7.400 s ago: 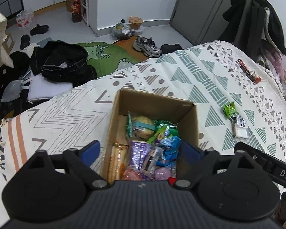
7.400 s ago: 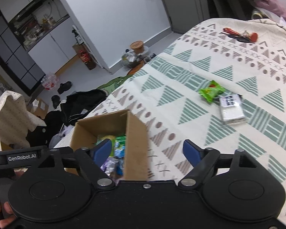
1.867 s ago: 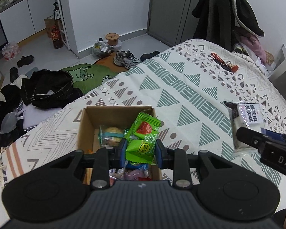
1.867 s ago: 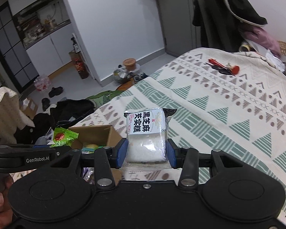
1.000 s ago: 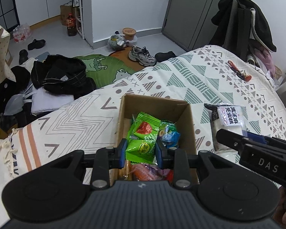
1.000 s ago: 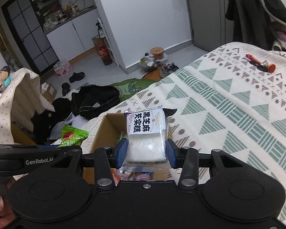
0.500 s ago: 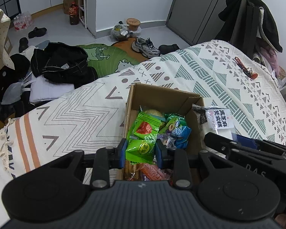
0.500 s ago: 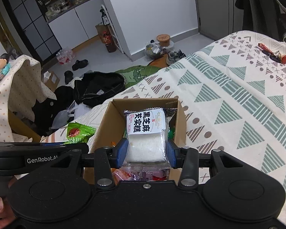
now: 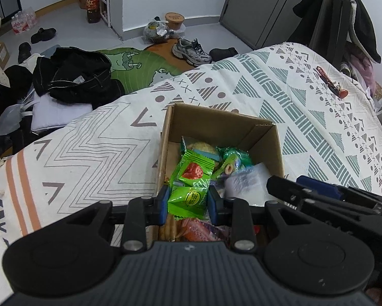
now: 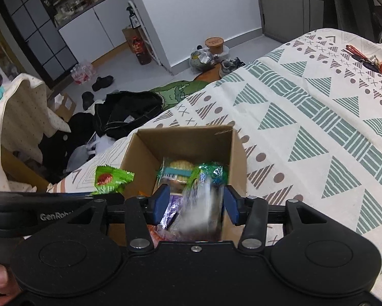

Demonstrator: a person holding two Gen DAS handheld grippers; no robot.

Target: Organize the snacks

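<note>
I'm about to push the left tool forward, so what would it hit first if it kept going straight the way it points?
Probably the snacks piled in the cardboard box. The left tool, shut on the green packet, points into it, though depth is unclear.

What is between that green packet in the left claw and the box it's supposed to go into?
Nothing visible. The left gripper holds the green snack packet right above the open cardboard box, which has no lid. The right gripper hangs over the same box, open, beside the packet rather than beneath it.
</note>
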